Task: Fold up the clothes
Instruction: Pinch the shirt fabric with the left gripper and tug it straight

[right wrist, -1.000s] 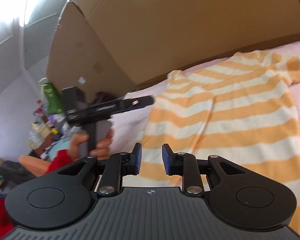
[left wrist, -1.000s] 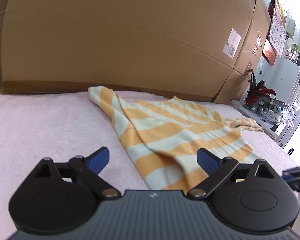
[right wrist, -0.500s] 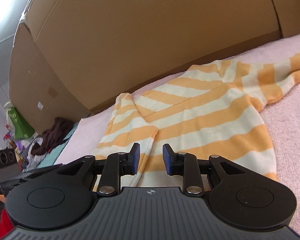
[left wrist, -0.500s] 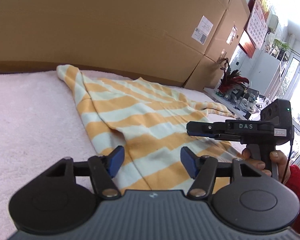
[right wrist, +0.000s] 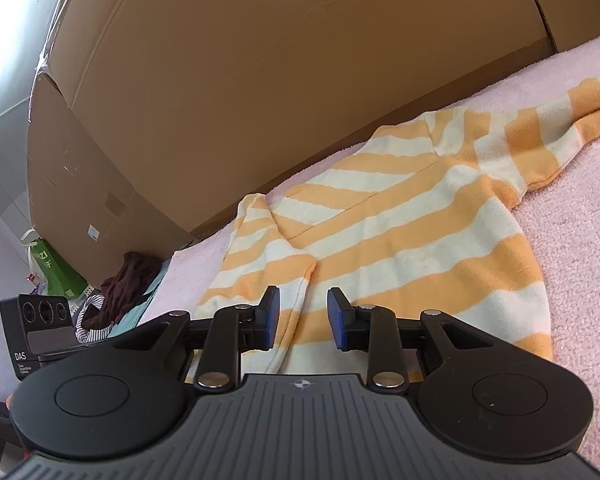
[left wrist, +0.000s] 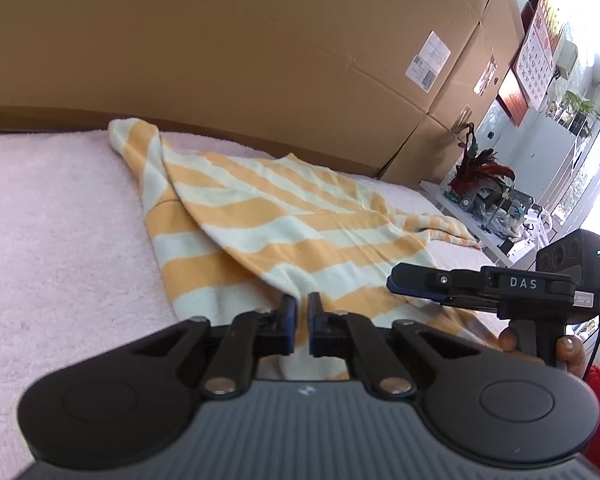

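Left gripper (left wrist: 302,312): jaws just closed, apparently pinching hem of striped garment (left wrist: 284,220) directly ahead | Right gripper (right wrist: 303,308): part-open, straddling hem fold, not pinching | Garment spread flat on pink cover (left wrist: 52,216) | No fold made; all folding remaining

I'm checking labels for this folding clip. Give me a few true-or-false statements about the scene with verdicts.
1. The striped garment lies on a pink towel-like surface. True.
2. The left tongs stand wide open. False: they have just closed to a narrow gap at the garment's near edge.
3. The garment is blue and white. False: orange and cream.
4. Cardboard boxes stand behind the garment. True.
5. The right tongs have a gap between the pads. True.
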`<state>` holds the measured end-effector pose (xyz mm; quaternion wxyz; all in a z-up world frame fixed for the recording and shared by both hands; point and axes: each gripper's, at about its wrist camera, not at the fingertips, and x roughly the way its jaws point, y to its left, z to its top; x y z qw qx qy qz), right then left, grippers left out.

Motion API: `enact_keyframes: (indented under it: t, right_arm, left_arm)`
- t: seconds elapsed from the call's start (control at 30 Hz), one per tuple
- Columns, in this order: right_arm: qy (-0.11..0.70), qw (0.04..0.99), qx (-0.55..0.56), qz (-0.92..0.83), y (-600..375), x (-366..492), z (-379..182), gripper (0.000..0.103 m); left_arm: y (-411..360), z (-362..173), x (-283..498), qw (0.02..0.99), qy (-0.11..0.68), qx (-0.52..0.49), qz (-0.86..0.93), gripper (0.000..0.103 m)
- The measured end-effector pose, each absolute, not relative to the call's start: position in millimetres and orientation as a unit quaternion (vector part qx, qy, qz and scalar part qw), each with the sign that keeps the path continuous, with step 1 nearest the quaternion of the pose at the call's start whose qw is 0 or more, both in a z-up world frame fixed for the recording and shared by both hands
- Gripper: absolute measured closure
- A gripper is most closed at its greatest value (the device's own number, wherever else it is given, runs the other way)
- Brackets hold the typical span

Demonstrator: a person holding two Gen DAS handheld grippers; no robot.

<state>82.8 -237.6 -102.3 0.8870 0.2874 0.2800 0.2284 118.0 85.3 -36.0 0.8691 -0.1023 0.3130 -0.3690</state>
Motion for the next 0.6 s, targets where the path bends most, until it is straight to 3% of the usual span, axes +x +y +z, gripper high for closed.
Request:
enact_keyframes:
  t: [0.6]
  right_arm:
    - [0.280,0.877,0.311,0.237,-242,86,-106,0.071]
  left_arm:
    - [119,-34,107,0.866,0.303,-0.173,-0.357,0.103]
